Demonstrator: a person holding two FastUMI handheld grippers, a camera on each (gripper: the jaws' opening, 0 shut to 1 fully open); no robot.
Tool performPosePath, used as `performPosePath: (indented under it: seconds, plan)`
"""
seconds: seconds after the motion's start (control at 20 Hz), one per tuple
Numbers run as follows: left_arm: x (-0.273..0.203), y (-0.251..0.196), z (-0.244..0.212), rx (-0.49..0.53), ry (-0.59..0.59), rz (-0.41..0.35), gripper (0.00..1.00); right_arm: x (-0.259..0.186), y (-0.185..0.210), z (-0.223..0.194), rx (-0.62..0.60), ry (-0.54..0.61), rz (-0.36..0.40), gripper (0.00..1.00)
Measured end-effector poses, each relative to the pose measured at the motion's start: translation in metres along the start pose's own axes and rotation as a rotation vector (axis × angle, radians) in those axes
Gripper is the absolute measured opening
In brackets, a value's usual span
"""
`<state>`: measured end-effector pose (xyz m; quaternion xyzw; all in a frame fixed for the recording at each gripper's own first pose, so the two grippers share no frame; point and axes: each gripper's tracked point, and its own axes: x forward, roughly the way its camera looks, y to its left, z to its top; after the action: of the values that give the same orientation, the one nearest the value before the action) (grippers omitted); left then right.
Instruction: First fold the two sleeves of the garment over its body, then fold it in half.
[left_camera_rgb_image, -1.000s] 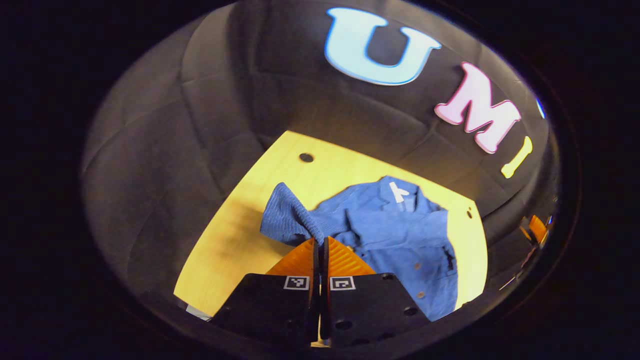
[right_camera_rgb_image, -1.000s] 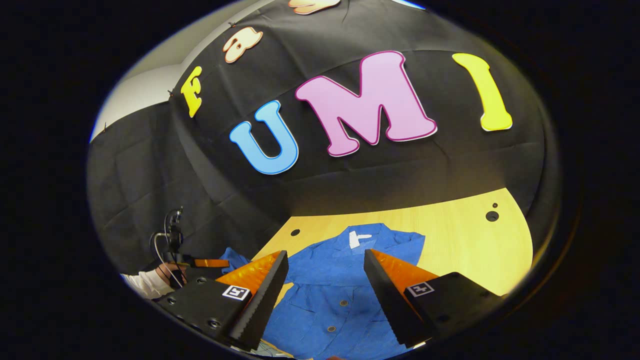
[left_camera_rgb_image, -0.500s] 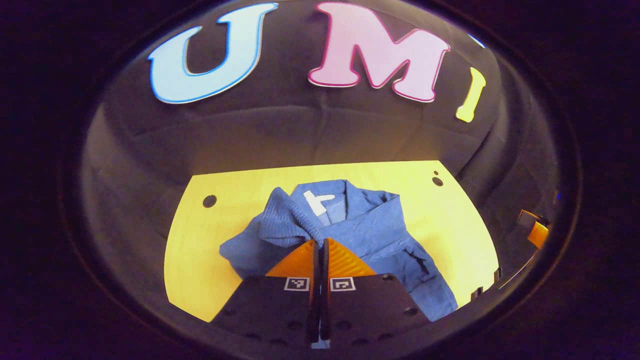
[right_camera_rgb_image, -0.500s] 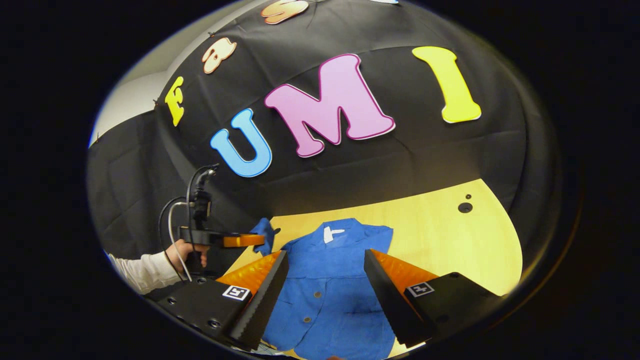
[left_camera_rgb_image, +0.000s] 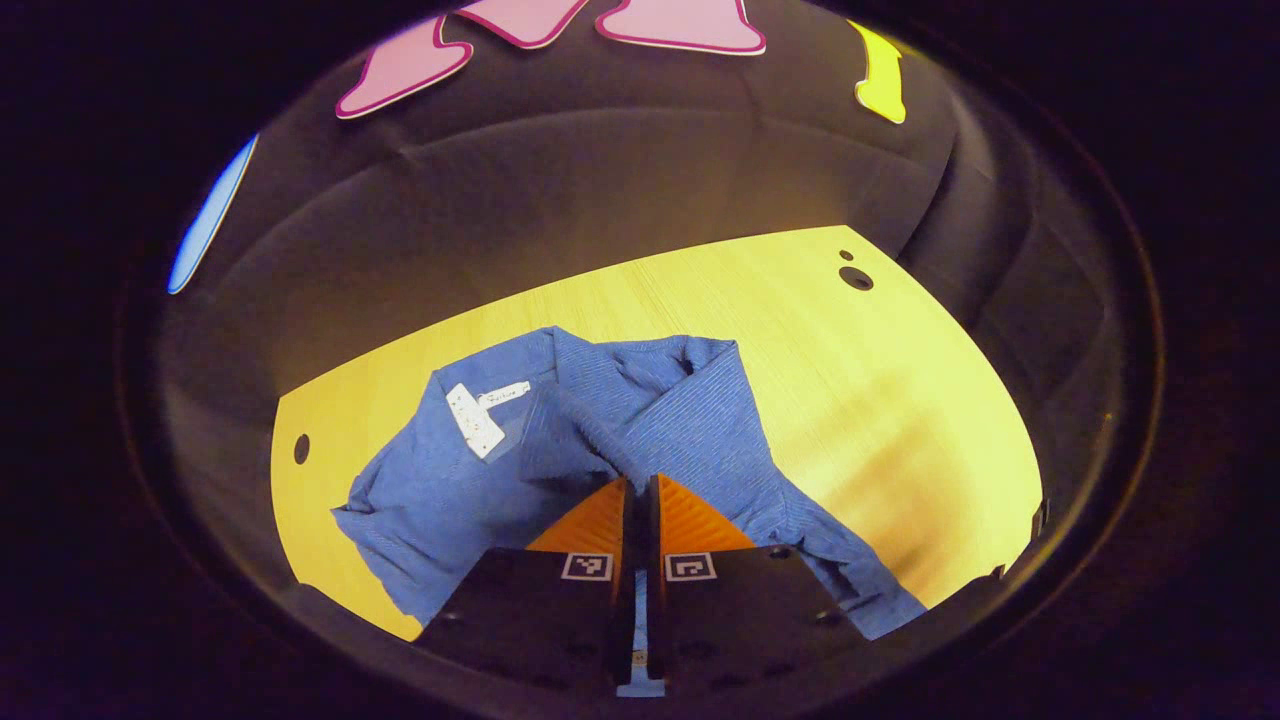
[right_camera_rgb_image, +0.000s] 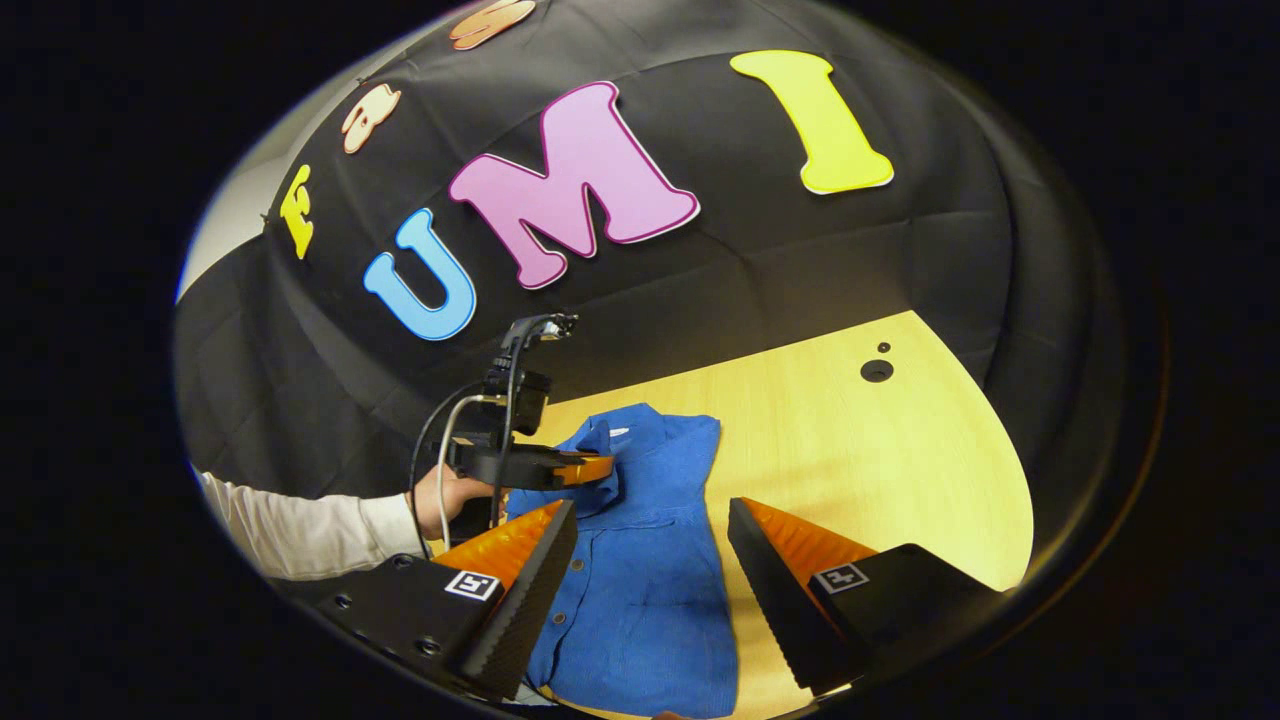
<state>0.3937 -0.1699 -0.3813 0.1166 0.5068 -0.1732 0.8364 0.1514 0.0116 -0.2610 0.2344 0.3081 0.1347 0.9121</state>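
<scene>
- Two grippers noted, one garment, one table.
- Blue shirt (left_camera_rgb_image: 690, 430) lying on the yellow wooden table (left_camera_rgb_image: 880, 400), collar end toward the black booth wall (left_camera_rgb_image: 600, 190), button front facing up in the right gripper view.
- White neck label (left_camera_rgb_image: 478, 420) visible inside the collar, left gripper view.
- Left gripper (left_camera_rgb_image: 640, 485): fingers pressed together on a fold of blue sleeve (left_camera_rgb_image: 590, 425) cloth, pinched at the tips; sleeve drawn up off the table and held over the body of the shirt.
- Same left gripper (right_camera_rgb_image: 600, 465) seen from the side in the right gripper view, held by a hand (right_camera_rgb_image: 445, 500) in a white sleeve (right_camera_rgb_image: 300, 525), tips at the collar end of the shirt (right_camera_rgb_image: 650, 560), a bunch of blue cloth hanging at them.
- Cable (right_camera_rgb_image: 440, 440) looping from the left gripper's camera mount down beside the hand.
- Right gripper (right_camera_rgb_image: 650, 545): fingers spread wide apart, nothing between them, held above the lower half of the shirt; contact with the cloth cannot be told.
- Round holes (right_camera_rgb_image: 877, 370) in the tabletop near the far right corner, well apart from the shirt.
- Right side of the table bare wood beside the shirt.
</scene>
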Motion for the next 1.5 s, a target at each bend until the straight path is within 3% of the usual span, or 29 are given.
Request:
performPosePath:
  seconds: [0.05,0.2,0.25,0.35,0.45,0.55,0.6,0.65,0.85,1.15,1.2,1.25,1.3,1.5]
  plan:
    - [0.008,-0.008,0.002,-0.024,0.000,-0.027,0.01,0.001,-0.007,0.000,0.006,0.005,-0.004,0.97]
    - [0.017,-0.049,0.017,-0.058,-0.045,-0.180,0.18,0.003,-0.028,-0.001,0.016,0.024,-0.023,0.97]
    - [0.012,-0.068,0.026,-0.054,-0.087,-0.253,0.20,0.004,-0.032,-0.001,0.019,0.028,-0.027,0.97]
    - [0.001,-0.094,0.043,-0.036,-0.177,-0.338,0.48,0.004,-0.042,-0.002,0.028,0.037,-0.035,0.97]
    - [-0.015,-0.110,0.049,-0.042,-0.227,-0.381,0.59,0.004,-0.047,-0.002,0.034,0.037,-0.040,0.97]
    - [-0.030,-0.105,0.046,-0.055,-0.252,-0.340,0.70,0.007,-0.046,-0.005,0.035,0.041,-0.037,0.97]
    - [-0.041,-0.095,0.039,-0.060,-0.255,-0.304,0.81,0.006,-0.046,-0.007,0.033,0.048,-0.037,0.97]
    - [-0.055,-0.083,0.027,-0.066,-0.266,-0.266,0.84,0.006,-0.042,-0.009,0.028,0.054,-0.031,0.97]
    - [-0.123,-0.027,-0.052,-0.175,-0.309,-0.145,0.85,0.012,-0.029,-0.025,-0.016,0.075,-0.016,0.97]
    - [-0.174,0.047,-0.235,-0.408,-0.146,0.060,0.85,0.010,-0.005,-0.083,-0.136,0.173,-0.007,0.97]
    - [-0.176,0.053,-0.262,-0.454,-0.118,0.079,0.82,0.006,0.001,-0.094,-0.147,0.193,-0.005,0.97]
    - [-0.178,0.057,-0.286,-0.493,-0.091,0.084,0.88,0.003,0.006,-0.104,-0.156,0.202,-0.008,0.98]
    - [-0.180,0.062,-0.307,-0.525,-0.069,0.097,0.82,-0.004,0.012,-0.113,-0.165,0.207,-0.015,0.98]
    - [-0.178,0.073,-0.380,-0.564,0.041,0.119,0.85,-0.029,0.020,-0.154,-0.205,0.253,-0.098,0.98]
